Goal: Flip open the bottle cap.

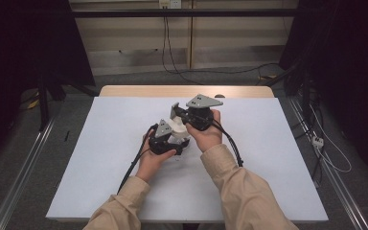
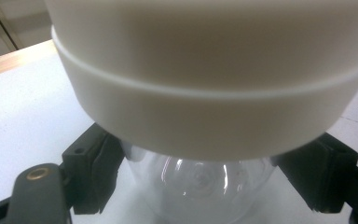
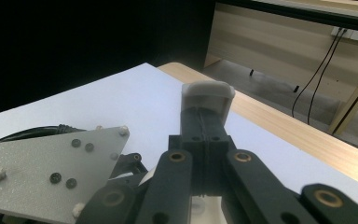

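Table (image 1: 100, 158); jar (image 2: 205, 186) bottom cut off

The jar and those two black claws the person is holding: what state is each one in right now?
White lid: sits on the clear jar.
Clear jar: clamped from both sides, just under its lid.
Left gripper: shut on the clear jar.
Right gripper: jaws shut together, nothing visible between the tips.

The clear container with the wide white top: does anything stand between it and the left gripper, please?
Nothing visible does: the left gripper is shut on the clear container with the wide white top, jaws against its clear body.
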